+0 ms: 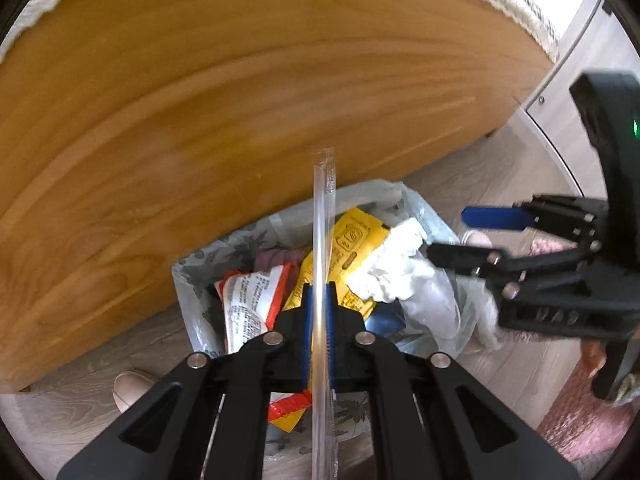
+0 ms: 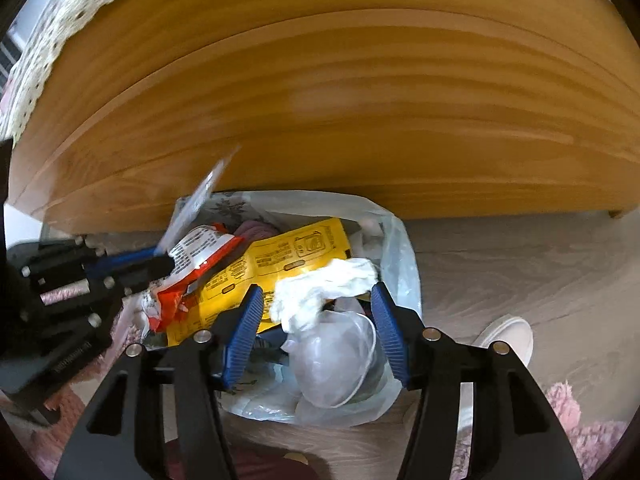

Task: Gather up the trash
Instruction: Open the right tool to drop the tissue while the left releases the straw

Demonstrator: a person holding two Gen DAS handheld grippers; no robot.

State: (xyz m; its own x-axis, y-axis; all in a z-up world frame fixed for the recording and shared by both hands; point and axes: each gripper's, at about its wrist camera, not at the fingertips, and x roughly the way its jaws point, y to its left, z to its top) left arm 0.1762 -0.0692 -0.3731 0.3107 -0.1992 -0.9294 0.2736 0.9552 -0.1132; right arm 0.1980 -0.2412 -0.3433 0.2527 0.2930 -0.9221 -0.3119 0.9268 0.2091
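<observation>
left gripper (image 1: 319, 312) is clamped on a long clear plastic-wrapped straw (image 1: 323, 216), right over the bag-lined trash bin (image 1: 192, 276) by the wooden cabinet (image 1: 200, 100) — I'd tip the straw down before letting go, else it catches the rim — right gripper (image 2: 318, 320) gapes empty above a crumpled white tissue (image 2: 320, 292)

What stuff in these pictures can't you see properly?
- Bottom of the trash bag: both views, hidden under the piled wrappers.
- Print on the yellow wrapper: right view, too small to read.
- Lower end of the straw in the left gripper: left view, cut off by the picture's bottom edge.
- Shoe: right view, partly behind the right gripper.
</observation>
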